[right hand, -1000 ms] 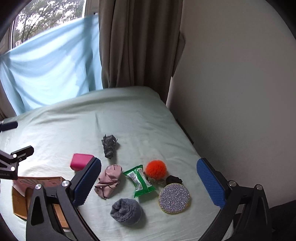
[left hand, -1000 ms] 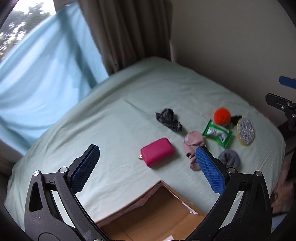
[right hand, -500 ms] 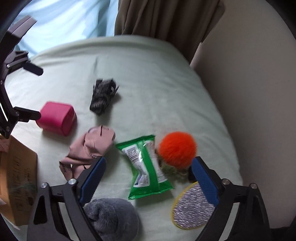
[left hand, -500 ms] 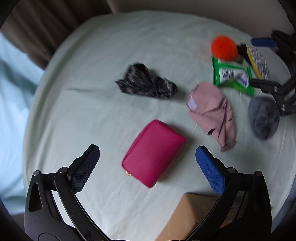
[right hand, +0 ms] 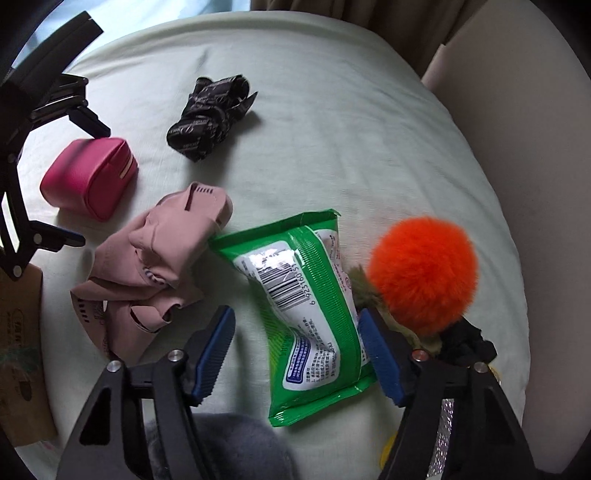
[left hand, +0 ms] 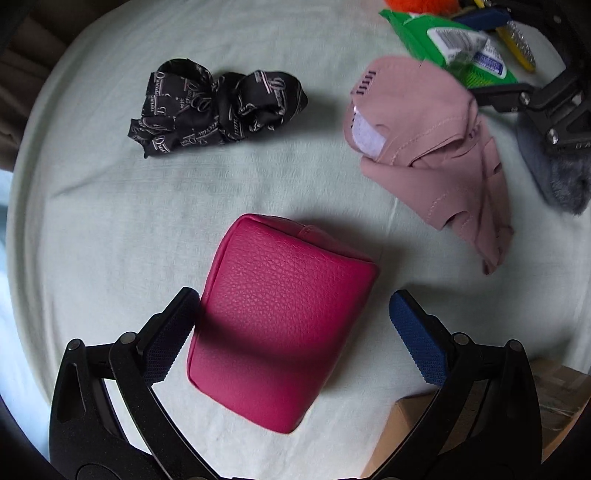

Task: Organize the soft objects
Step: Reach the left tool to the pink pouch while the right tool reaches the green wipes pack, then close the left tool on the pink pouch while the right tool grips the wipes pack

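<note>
My left gripper is open, its fingers on either side of a magenta pouch lying on the pale green bed sheet; the left pad is at the pouch's edge. The pouch also shows in the right wrist view. My right gripper is open and straddles a green wet-wipes pack; the right pad sits at the pack's edge. A pink fabric item, a black printed cloth, an orange pompom and a grey fuzzy item lie around.
A cardboard box sits at the lower right of the left wrist view and shows at the left edge of the right wrist view. A glittery disc lies behind my right finger. Brown curtains and a wall border the bed.
Both grippers have dropped down close to the bed. The left one now brackets the magenta pouch, the right one brackets the green wipes pack. No object has moved.
</note>
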{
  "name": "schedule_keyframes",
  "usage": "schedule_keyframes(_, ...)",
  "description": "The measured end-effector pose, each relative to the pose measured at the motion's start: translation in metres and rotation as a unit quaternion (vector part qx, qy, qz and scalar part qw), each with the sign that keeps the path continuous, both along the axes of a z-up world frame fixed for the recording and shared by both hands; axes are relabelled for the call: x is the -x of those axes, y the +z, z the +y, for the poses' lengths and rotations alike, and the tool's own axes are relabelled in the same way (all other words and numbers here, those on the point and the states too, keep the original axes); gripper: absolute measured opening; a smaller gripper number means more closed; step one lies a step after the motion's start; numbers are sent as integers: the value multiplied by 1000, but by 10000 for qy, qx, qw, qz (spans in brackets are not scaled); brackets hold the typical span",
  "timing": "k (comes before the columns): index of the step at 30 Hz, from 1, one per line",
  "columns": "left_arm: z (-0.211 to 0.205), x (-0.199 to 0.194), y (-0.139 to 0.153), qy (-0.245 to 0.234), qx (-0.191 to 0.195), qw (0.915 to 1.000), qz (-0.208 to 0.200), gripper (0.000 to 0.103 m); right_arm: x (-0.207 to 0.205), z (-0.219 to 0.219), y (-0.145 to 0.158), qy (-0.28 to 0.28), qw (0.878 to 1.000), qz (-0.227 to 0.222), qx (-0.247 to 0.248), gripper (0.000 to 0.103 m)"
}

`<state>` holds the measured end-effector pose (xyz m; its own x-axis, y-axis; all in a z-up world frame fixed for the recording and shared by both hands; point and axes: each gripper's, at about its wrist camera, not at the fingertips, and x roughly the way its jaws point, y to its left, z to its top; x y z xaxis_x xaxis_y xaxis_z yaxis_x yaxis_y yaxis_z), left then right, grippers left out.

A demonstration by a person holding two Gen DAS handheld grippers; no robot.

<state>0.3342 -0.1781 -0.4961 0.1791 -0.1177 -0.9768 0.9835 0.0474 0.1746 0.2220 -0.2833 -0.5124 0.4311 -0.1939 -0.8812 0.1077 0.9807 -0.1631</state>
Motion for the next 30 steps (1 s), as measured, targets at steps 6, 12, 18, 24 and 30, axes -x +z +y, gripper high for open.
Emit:
schedule_keyframes(6,1,-7,-12,41,-55,10000,6,79,-2,1,-6,101,9999,89,-40,46)
schedule_keyframes(12,6,-18,2,76,-25,9998,-174,58,2,1,-1,-131,9996,-57,-242,36)
schedule_keyframes(18,9,-25,24,252,32,9992,-322,46,0,-12,9,-320,9982,-224,-463,33)
schedule_keyframes(24,6,-24,60,416,245,9976,-505,43,10,-11,36,-317,9973,-499,-438,32)
schedule_keyframes(30,7,9,103,578,497,9946,-711,42,31,-12,76,-326,9953,-826,-378,32)
